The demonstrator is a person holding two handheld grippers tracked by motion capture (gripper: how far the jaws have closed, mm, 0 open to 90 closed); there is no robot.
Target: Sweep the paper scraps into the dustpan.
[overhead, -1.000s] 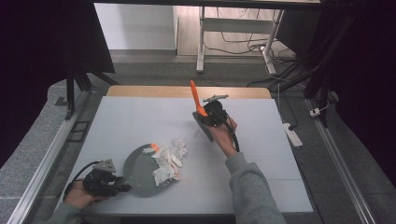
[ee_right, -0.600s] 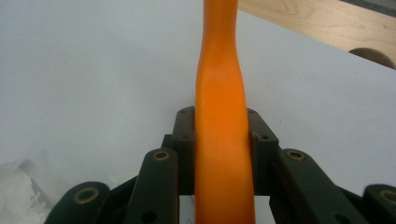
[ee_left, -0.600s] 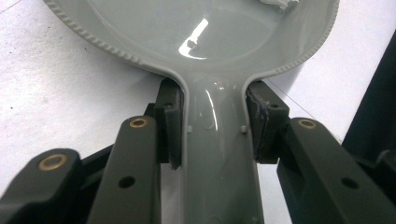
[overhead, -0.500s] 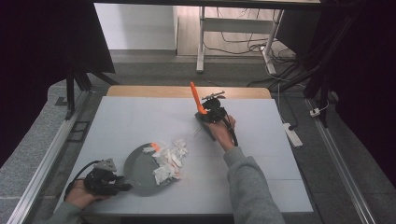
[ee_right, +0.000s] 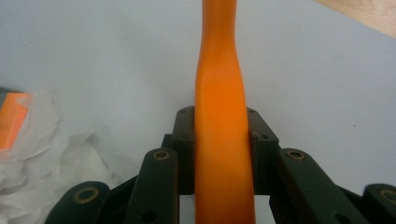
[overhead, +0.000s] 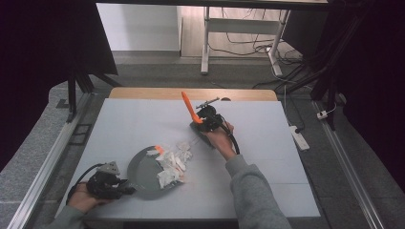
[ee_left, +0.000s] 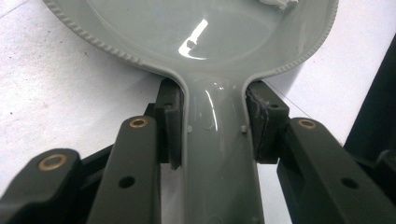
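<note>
Grey plastic, glossy and stiff, made up the dustpan (overhead: 145, 179), which lay flat near the counter's front-left corner with crumpled white paper scraps (overhead: 173, 162) piled over its far rim and spilling onto the counter (overhead: 267, 157). It looked light and rigid but slick, so the narrow handle was the sound place to hold it. The left hand-held gripper (overhead: 125, 187) was clenched there, its pads (ee_left: 170, 121) pressed against both sides of the handle. Farther out, toward the middle of the counter, the right hand-held gripper (overhead: 197, 120) grasped an orange handle (overhead: 189, 107), probably that of a small brush, which tilted up toward the far edge; it seemed equally stiff and smooth. The left gripper view showed the dustpan's beaded rim and the shine on its bowl, which the high view was too distant to resolve. The right gripper view showed the pads tight on the orange handle (ee_right: 220, 140), with scraps at its left.
</note>
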